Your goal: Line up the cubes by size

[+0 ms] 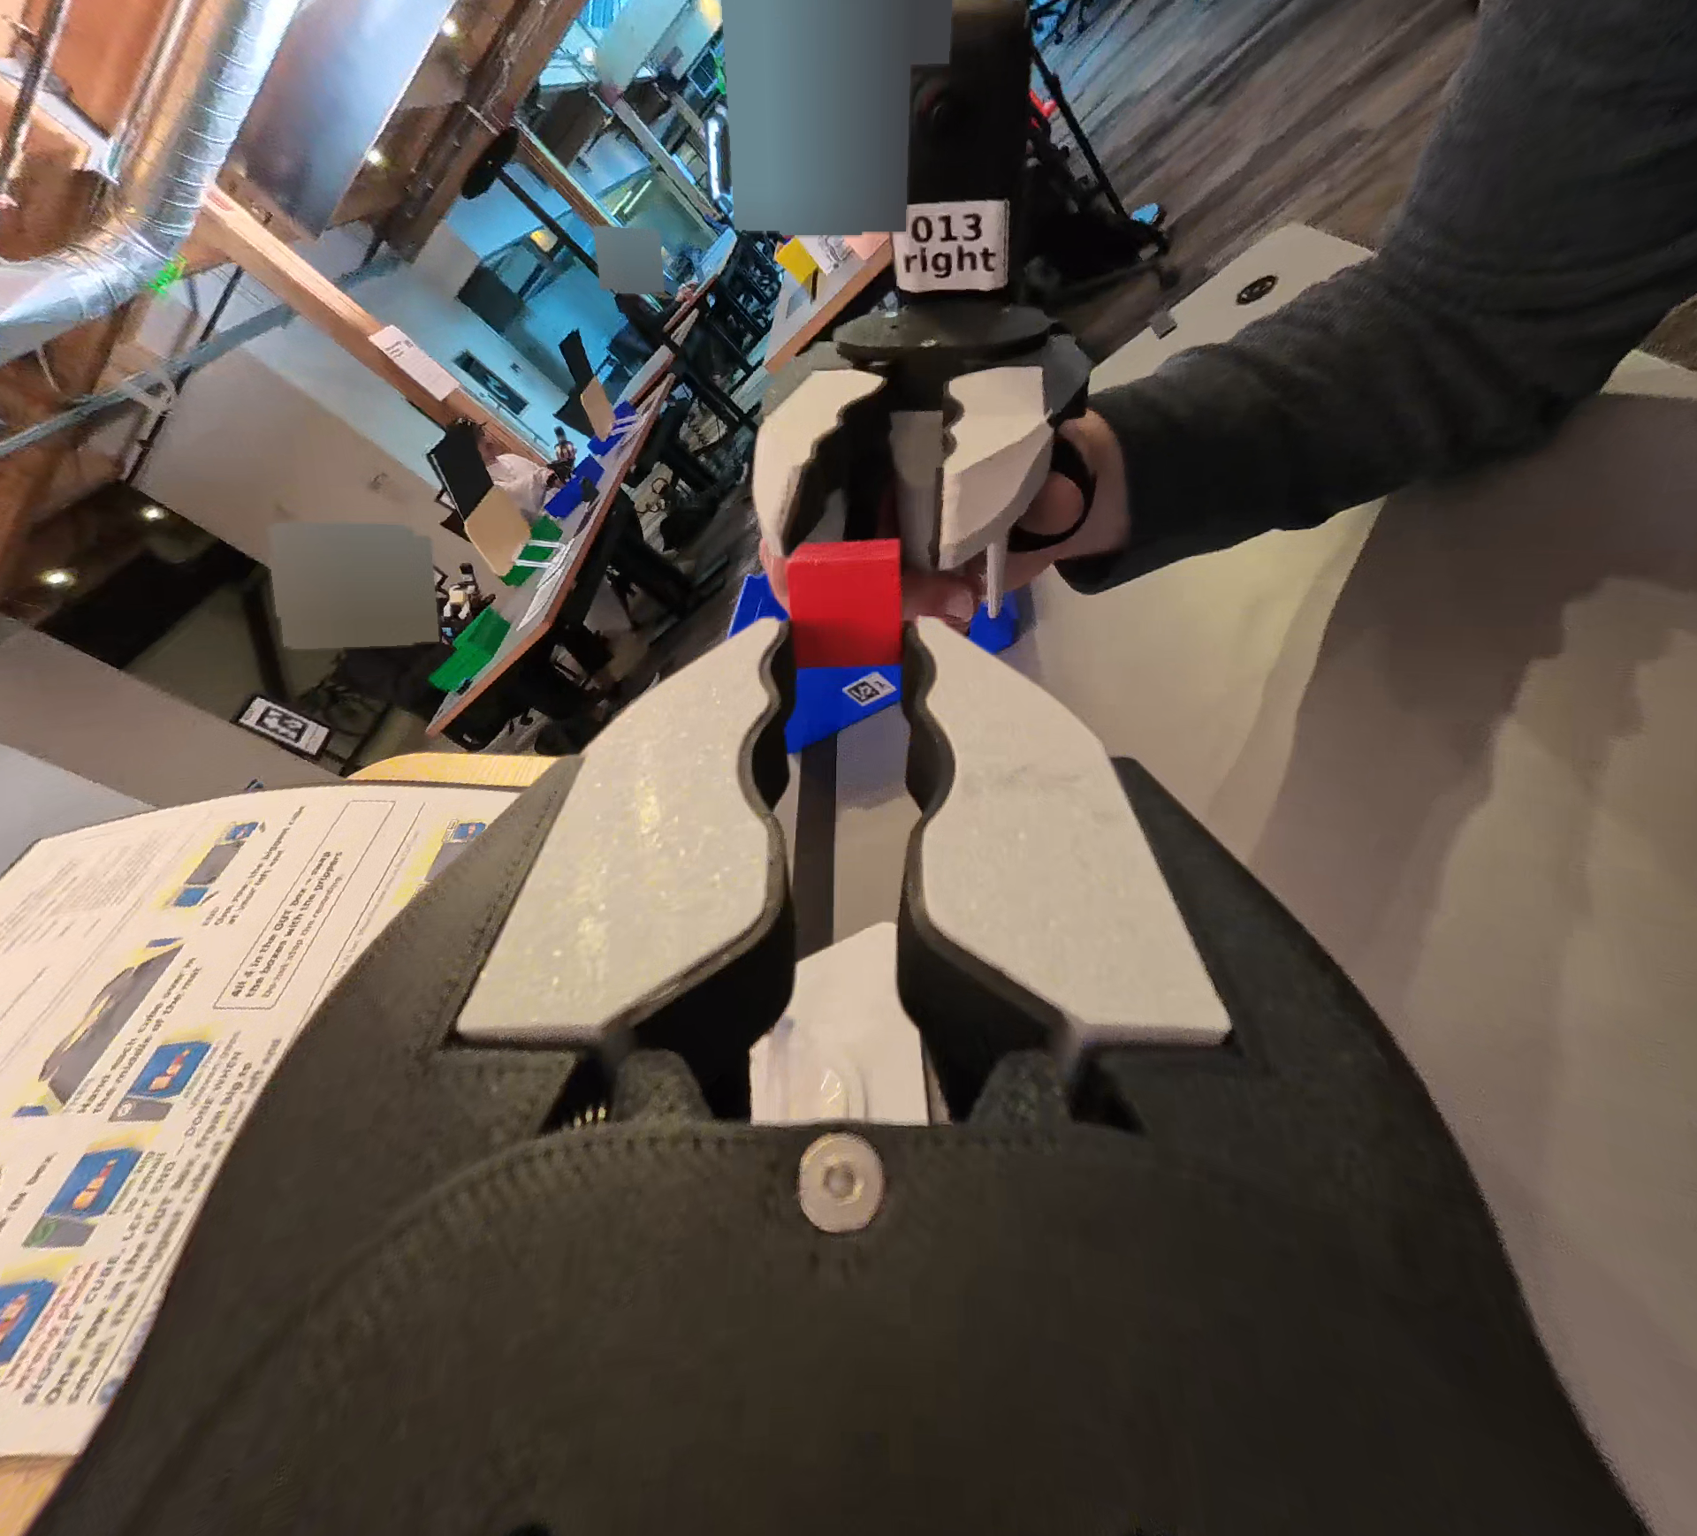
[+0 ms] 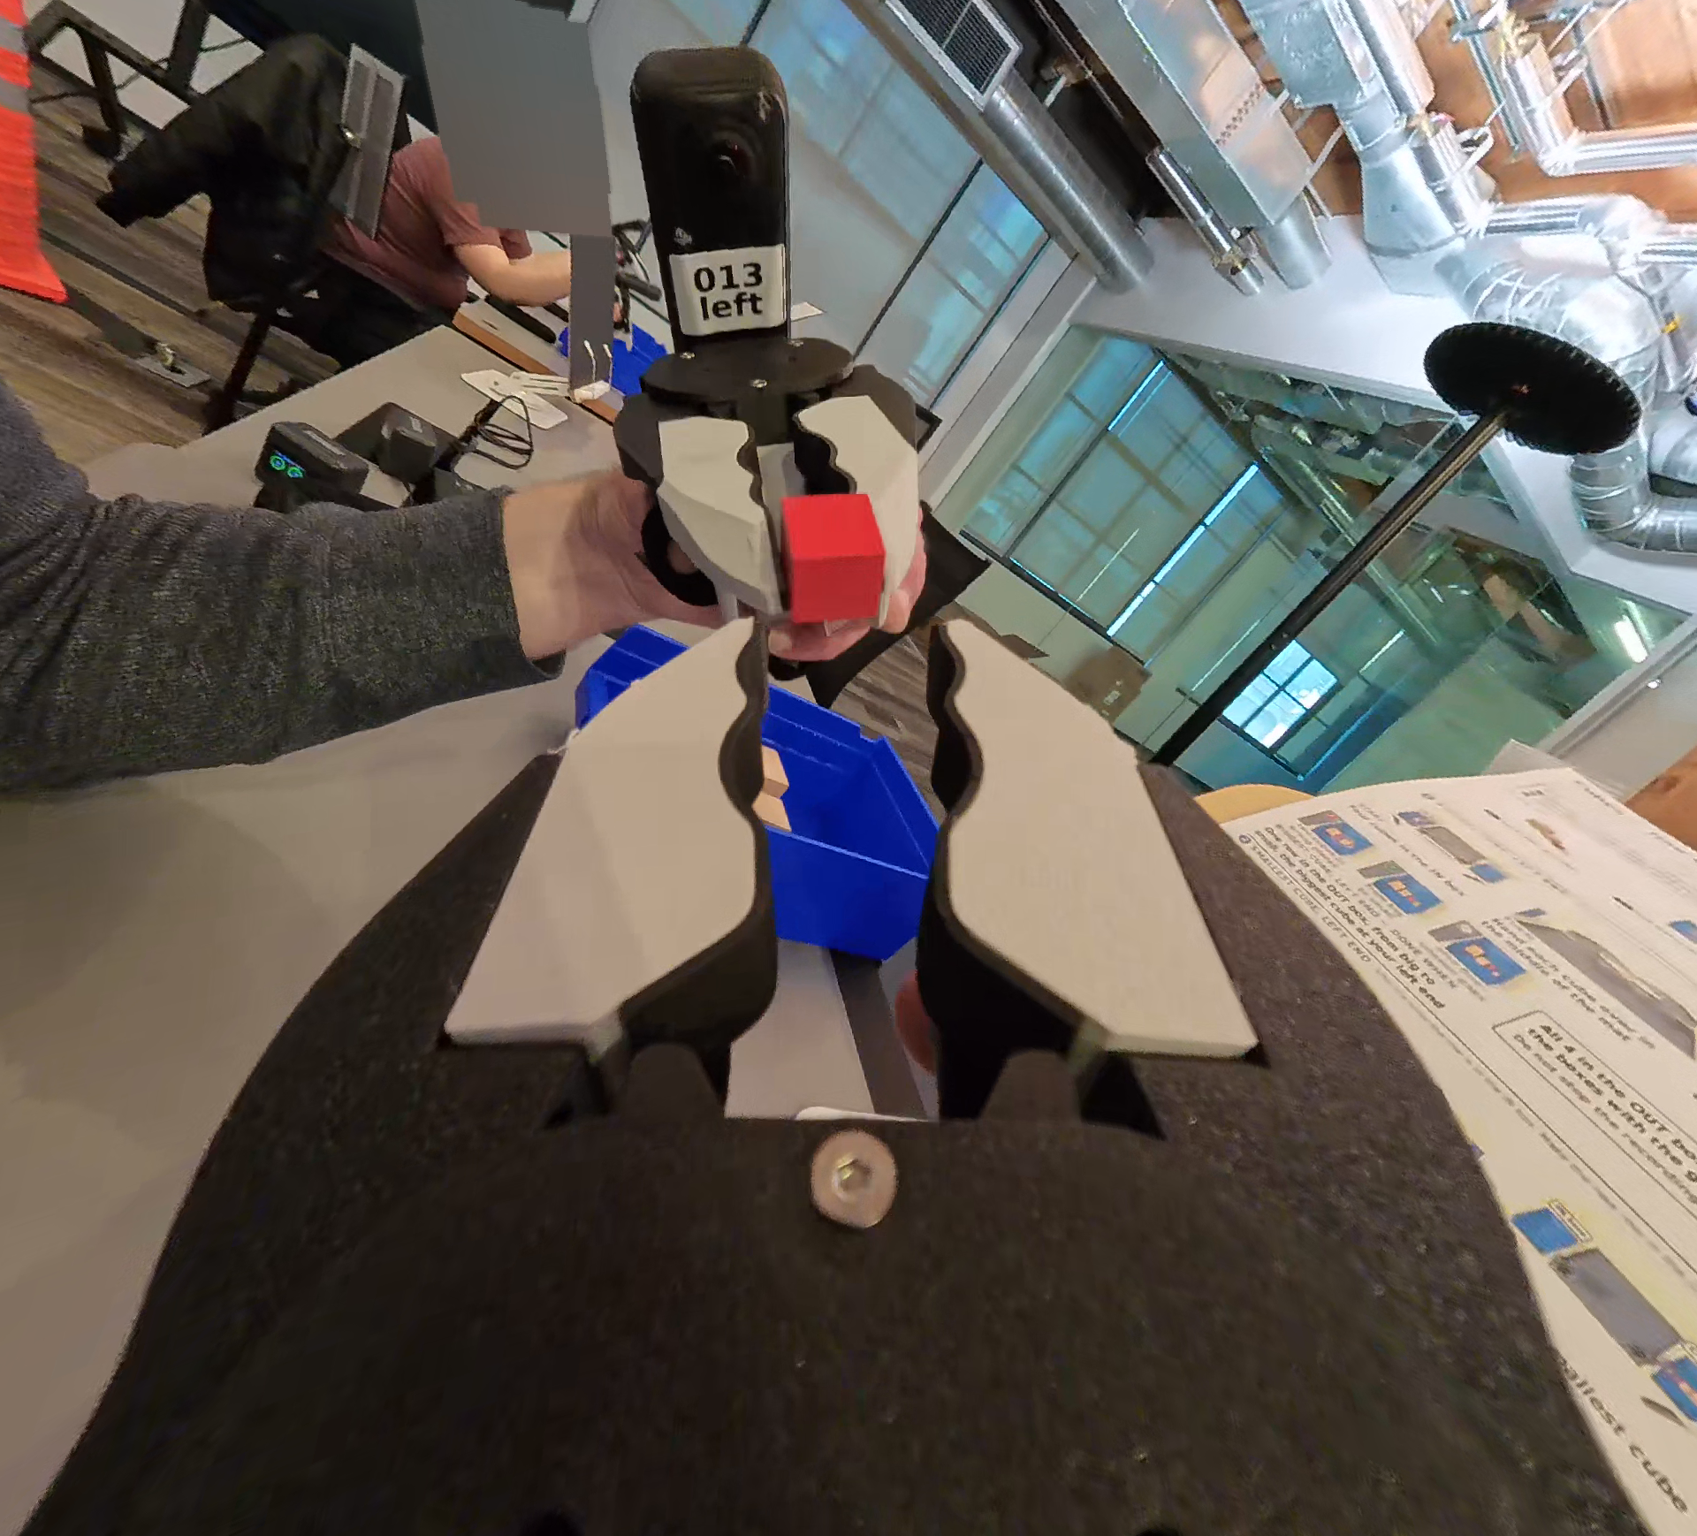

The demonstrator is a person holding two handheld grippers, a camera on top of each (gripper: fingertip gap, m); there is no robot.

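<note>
My left gripper [image 1: 847, 636] is shut on a red cube [image 1: 845, 597], with both pads pressed on its sides, and holds it in the air. The right wrist view shows the same grasp, with the red cube [image 2: 831, 557] pinched at the tips of the left gripper [image 2: 826, 574]. My right gripper [image 2: 845, 652] is open and empty. It faces the cube from just short of it, with its fingertips [image 2: 725, 647] apart from it. A blue bin [image 2: 845, 849] below holds pale wooden cubes [image 2: 773, 794].
The blue bin [image 1: 831, 707] stands on a grey table [image 2: 230, 849]. A printed instruction sheet [image 1: 156, 1014] lies on the table beside the grippers and also shows in the right wrist view [image 2: 1515, 941]. A person's sleeved arm [image 1: 1377, 353] holds the right gripper [image 1: 891, 537].
</note>
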